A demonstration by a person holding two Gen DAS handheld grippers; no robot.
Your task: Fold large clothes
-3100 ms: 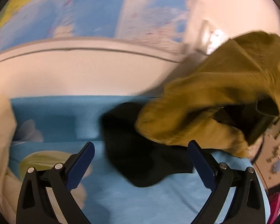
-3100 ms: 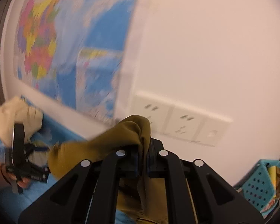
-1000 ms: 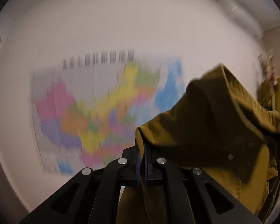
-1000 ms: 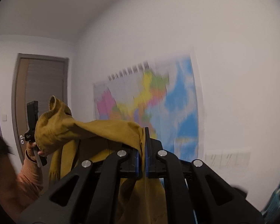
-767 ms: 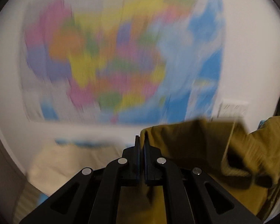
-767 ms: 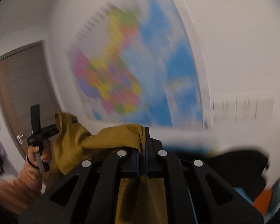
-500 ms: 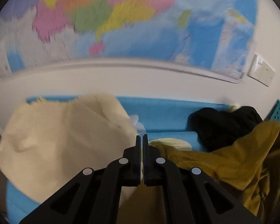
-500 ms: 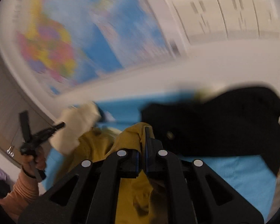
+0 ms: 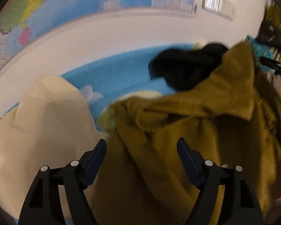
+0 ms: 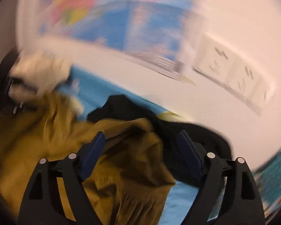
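A large mustard-yellow garment [image 9: 187,135] lies rumpled on a blue bed sheet [image 9: 110,73]. My left gripper [image 9: 141,146] is open just above the garment's left part, its jaws wide apart and holding nothing. In the right wrist view the same garment [image 10: 121,161] lies below my right gripper [image 10: 141,138], which is also open and empty. That view is blurred by motion.
A black garment [image 9: 183,65] lies at the back of the bed, also in the right wrist view [image 10: 178,131]. A cream garment [image 9: 43,123] is heaped at the left. A wall map [image 9: 69,5] and sockets [image 10: 232,75] are behind. A teal basket [image 9: 260,46] stands right.
Both grippers were shut on the mustard garment and held it up in the air. They came down over the bed and opened, and the garment now lies loose on the sheet.
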